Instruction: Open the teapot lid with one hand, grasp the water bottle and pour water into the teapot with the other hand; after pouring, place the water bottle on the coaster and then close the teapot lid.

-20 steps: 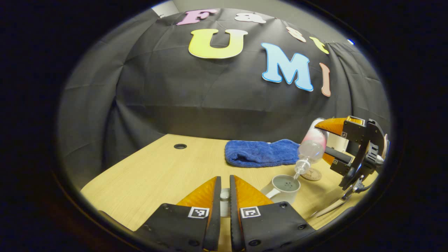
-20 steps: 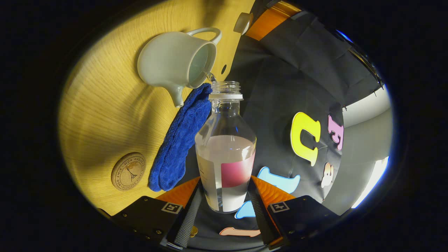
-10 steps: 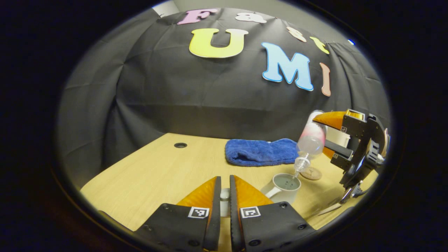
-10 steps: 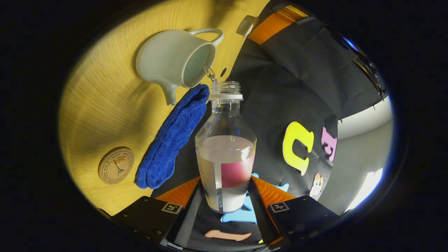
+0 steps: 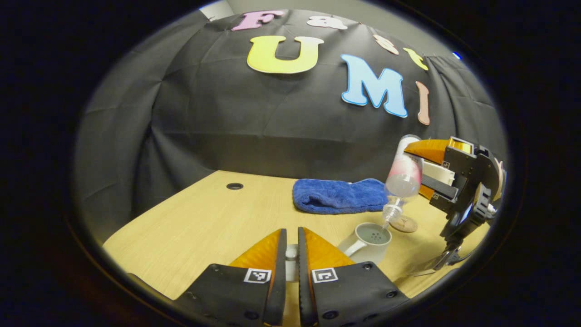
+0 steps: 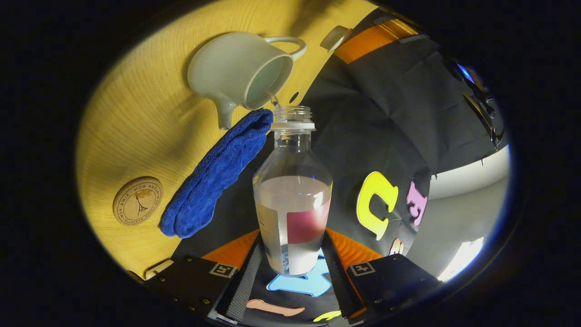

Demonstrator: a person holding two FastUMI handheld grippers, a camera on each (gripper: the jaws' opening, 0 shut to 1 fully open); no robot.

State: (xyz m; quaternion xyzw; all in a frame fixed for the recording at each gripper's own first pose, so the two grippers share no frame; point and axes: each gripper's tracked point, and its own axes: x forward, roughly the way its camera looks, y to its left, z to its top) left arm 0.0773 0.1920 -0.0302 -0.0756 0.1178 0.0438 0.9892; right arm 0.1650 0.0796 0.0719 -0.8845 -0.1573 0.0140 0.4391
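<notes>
The pale teapot stands open on the wooden table, right of my left gripper, which is shut on the white lid. My right gripper is shut on the clear water bottle and holds it tipped mouth-down over the pot. In the right gripper view the bottle sits between the fingers of my right gripper, about half full. A thin stream runs from its mouth into the teapot. The lid shows beyond the pot. The cork coaster lies bare.
A folded blue towel lies behind the teapot, next to the coaster. A round cable hole is at the table's far left. The booth's black cloth hangs right behind the table.
The right gripper has lifted the bottle's base a little higher and tipped it steeper while water keeps running. The left gripper and lid have stayed still.
</notes>
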